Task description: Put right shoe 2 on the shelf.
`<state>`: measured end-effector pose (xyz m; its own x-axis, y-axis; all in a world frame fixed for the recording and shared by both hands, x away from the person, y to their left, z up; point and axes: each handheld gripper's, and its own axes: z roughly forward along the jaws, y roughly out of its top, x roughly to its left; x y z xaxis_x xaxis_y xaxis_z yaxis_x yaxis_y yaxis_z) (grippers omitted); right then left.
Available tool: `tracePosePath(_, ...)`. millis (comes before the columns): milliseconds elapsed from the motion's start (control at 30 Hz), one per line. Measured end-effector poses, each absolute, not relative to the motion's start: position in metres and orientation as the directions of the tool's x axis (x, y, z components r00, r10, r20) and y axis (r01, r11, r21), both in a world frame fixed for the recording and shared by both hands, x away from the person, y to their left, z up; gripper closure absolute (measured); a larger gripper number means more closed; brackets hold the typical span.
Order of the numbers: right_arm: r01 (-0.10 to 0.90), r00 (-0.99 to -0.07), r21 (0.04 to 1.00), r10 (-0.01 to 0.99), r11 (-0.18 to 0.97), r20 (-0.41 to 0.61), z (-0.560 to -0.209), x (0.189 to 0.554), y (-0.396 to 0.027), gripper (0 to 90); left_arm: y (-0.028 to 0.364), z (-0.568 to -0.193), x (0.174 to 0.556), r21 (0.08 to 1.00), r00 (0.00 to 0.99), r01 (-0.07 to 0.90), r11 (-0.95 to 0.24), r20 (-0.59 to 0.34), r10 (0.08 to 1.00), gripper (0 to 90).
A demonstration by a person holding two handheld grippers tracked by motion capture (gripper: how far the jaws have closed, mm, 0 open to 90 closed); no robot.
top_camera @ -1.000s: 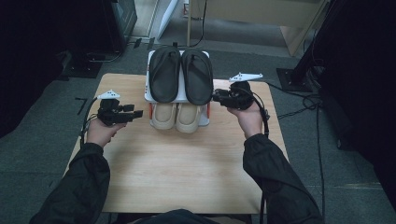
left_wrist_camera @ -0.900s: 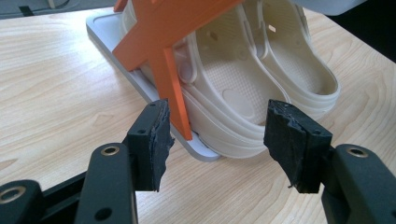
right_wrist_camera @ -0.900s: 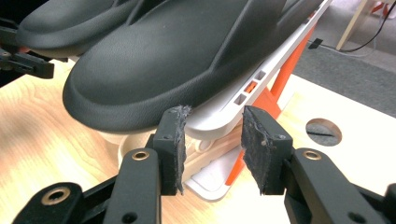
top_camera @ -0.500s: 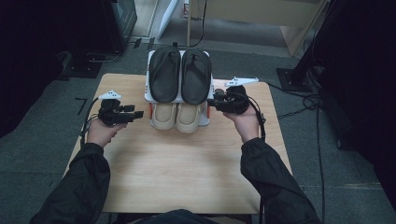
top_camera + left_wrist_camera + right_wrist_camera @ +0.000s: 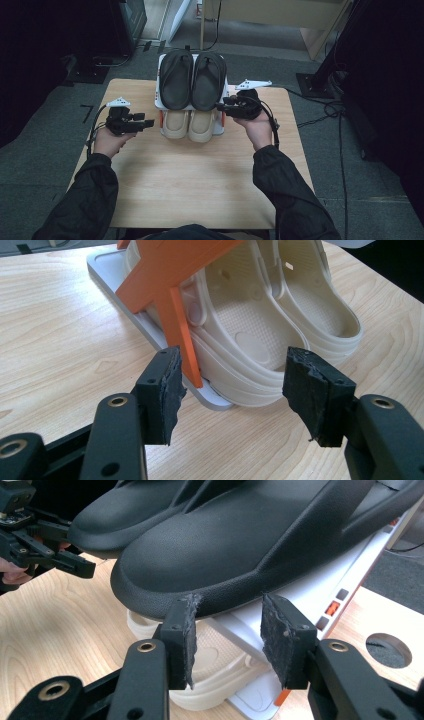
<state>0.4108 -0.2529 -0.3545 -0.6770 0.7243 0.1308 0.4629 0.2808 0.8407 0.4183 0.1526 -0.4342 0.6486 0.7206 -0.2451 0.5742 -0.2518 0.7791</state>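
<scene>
a two-tier shoe rack (image 5: 159,102) stands at the far middle of the wooden table (image 5: 200,175). on the rack's upper shelf lies a pair of black sandals (image 5: 192,80); on the rack's lower tier, under them, sits a pair of cream clogs (image 5: 189,125) with their heels toward the person.

the right gripper (image 5: 223,107) is at the rack's right side, level with the upper shelf. in the right gripper view its fingers (image 5: 182,630) stand apart just before the rim of the nearer black sandal (image 5: 240,545), pressing on nothing; its jaws have just been opening, with only a sliver of the sandal's edge between them.

the left gripper (image 5: 148,123) hangs off the rack's left side, near the lower tier. in the left gripper view its fingers (image 5: 162,390) are spread wide and empty, aimed at the rack's orange side strut (image 5: 177,320) and the heel of the nearer clog (image 5: 250,340), touching neither.
</scene>
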Motion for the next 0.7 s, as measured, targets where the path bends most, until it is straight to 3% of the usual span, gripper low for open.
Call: tracePosePath(700, 0.450, -0.692, 0.845, 0.710, 0.288, 0.127, -0.362, 0.392, -0.272, 51.6, 0.154, -0.438, 0.415, 0.772, 0.644, 0.584, -0.250, -0.253, 0.722, 40.0)
